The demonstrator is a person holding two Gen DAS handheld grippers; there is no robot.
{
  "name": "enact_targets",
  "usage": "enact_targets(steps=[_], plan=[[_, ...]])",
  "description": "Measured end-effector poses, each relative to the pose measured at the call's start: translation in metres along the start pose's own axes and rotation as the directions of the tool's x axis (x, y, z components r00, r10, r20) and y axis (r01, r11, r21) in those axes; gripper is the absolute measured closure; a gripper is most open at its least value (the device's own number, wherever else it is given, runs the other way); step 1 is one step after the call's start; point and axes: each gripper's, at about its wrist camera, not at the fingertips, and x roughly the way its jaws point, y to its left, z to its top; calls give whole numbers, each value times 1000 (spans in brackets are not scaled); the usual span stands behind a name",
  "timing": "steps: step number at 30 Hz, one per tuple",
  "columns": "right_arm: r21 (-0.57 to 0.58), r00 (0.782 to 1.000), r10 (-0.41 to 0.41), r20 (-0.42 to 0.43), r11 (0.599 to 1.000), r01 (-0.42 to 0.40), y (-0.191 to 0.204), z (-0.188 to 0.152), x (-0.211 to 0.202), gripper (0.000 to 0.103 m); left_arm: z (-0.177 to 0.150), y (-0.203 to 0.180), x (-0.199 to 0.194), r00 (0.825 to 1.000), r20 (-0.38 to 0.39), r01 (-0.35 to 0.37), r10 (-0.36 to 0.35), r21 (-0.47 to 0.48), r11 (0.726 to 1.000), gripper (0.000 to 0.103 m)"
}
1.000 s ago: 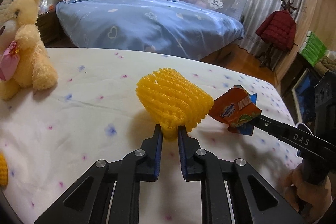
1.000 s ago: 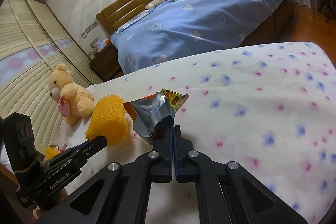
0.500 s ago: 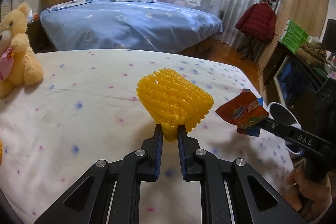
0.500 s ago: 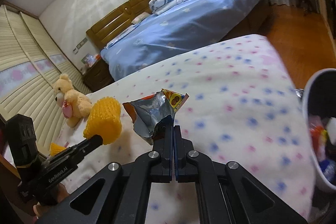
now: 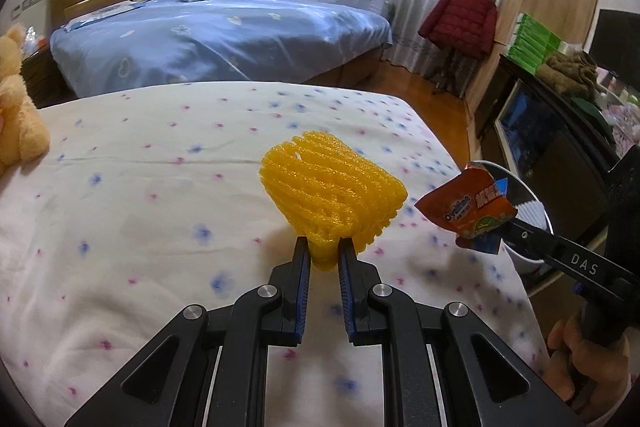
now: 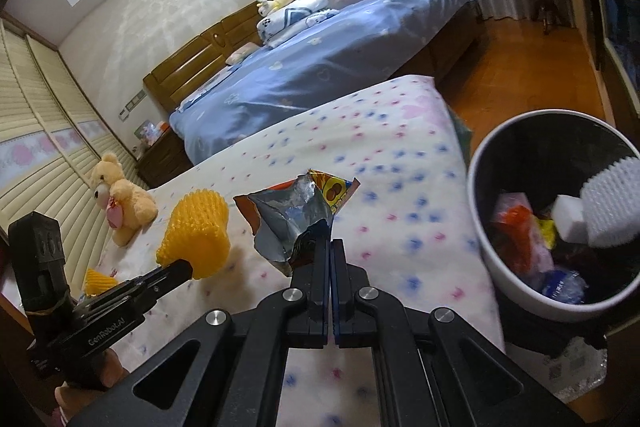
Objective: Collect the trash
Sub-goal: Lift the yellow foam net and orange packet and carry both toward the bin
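My left gripper point(image 5: 323, 247) is shut on a yellow foam fruit net point(image 5: 332, 203) and holds it above the flowered bed sheet point(image 5: 160, 187). The net also shows in the right wrist view point(image 6: 196, 231). My right gripper point(image 6: 331, 245) is shut on a torn orange snack wrapper point(image 6: 296, 215), held above the sheet near its right edge. The wrapper also shows in the left wrist view point(image 5: 468, 211). A white trash bin point(image 6: 492, 267) with a black liner stands on the floor to the right, holding several pieces of trash.
A yellow teddy bear point(image 6: 120, 199) sits at the left of the sheet. Another yellow foam net point(image 6: 98, 281) lies at the sheet's left edge. A blue bed point(image 5: 220, 39) is behind. A dark cabinet point(image 5: 560, 147) and a red jacket on a rack point(image 5: 464, 19) stand at right.
Both grippers have swung right with their loads. The trash bin has come fully into the right wrist view, and the teddy bear has slid towards the left edge.
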Motion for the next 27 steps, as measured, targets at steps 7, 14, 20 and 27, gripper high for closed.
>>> enact_targets(steps=[7, 14, 20, 27], plan=[[14, 1000, -20, 16, 1000, 19, -13, -4, -19, 103, 0, -21, 1, 1000, -6, 17, -17, 38, 999, 90], [32, 999, -36, 33, 999, 34, -25, -8, -34, 103, -5, -41, 0, 999, -15, 35, -34, 72, 997, 90], [42, 998, -44, 44, 998, 42, -32, -11, -43, 103, -7, -52, 3, 999, -21, 45, -44, 89, 995, 90], [44, 998, -49, 47, 998, 47, -36, -15, -49, 103, -9, -60, 3, 998, -26, 54, -52, 106, 993, 90]])
